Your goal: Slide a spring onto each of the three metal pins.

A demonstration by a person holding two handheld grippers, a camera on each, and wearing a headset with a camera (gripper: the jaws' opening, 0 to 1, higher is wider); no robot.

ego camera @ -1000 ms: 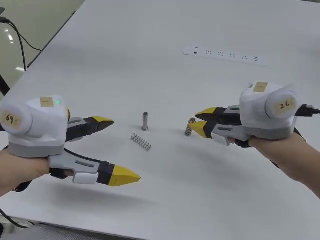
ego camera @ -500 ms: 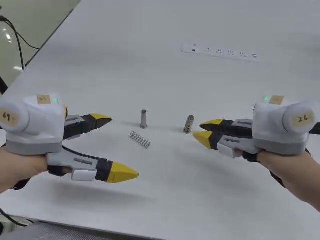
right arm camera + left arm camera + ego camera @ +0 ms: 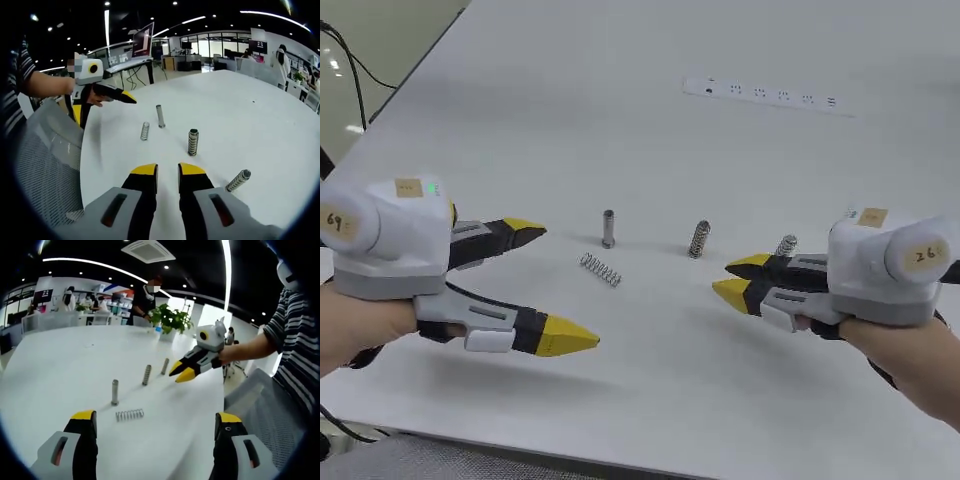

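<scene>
A bare metal pin [image 3: 608, 228] stands upright mid-table, and a loose spring [image 3: 601, 269] lies just in front of it. To its right stand a pin with a spring on it [image 3: 699, 239] and a second spring-covered pin [image 3: 785, 245]. My left gripper [image 3: 555, 285] hovers left of the loose spring, jaws wide open and empty. My right gripper [image 3: 741, 277] sits right of the sprung pins, jaws a narrow gap apart with nothing between them. The left gripper view shows the bare pin [image 3: 115, 392] and loose spring [image 3: 129, 414] ahead. In the right gripper view the nearer sprung pin [image 3: 193, 142] is just ahead.
A white power strip [image 3: 762, 97] lies at the far side of the white table [image 3: 620, 130]. A cable [image 3: 355, 70] hangs off the left edge. A grey mesh chair [image 3: 40, 165] is near the table's front edge.
My right gripper has drawn back to the right, away from the spring-covered pin it was at. The second sprung pin now shows behind it. My left gripper has barely moved.
</scene>
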